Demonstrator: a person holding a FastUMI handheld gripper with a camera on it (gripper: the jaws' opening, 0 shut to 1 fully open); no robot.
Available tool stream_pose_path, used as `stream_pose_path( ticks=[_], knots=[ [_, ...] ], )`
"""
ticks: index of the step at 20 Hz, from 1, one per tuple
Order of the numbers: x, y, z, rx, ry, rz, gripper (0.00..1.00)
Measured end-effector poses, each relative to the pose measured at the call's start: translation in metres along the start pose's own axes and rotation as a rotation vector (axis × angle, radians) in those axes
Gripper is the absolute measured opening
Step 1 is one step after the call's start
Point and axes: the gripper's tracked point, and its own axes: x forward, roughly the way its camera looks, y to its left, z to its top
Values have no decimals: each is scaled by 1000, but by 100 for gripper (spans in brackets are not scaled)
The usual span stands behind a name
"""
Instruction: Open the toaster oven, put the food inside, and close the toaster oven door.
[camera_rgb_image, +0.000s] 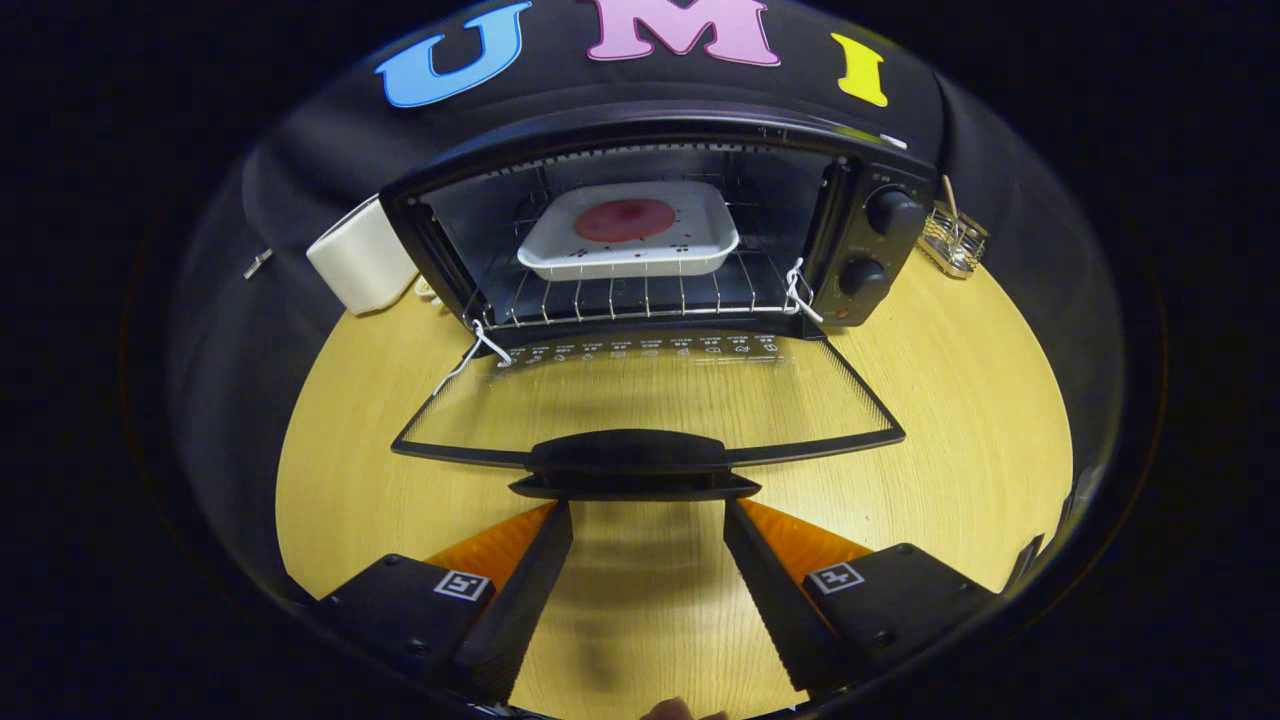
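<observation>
Gripper (648, 515) released, fingers spread and empty just short of the black handle (632, 462) of the folded-down glass door (650, 395), lined up to lift it shut, since the white square dish of red food (628, 240) already sits on the black toaster oven's (660, 220) wire rack (640, 295).

Black toaster oven (640, 230), white tray (560, 255) with red round food (624, 219), pale wood-grain table (950, 400).
</observation>
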Motion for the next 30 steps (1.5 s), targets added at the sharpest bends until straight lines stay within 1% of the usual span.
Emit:
stream_pose_path(
  ticks=[4, 8, 12, 15, 20, 24, 30],
  knots=[
    [-14, 2, 13, 44, -35, 28, 99],
    [-32, 5, 36, 83, -96, 55, 99],
    [-48, 5, 73, 64, -187, 64, 99],
    [-71, 4, 102, 70, -259, 75, 99],
    [-101, -4, 135, 68, -358, 94, 99],
    [-143, -25, 152, 5, -476, 80, 99],
    [-236, -62, 192, -67, -699, 45, 99]
  ],
)
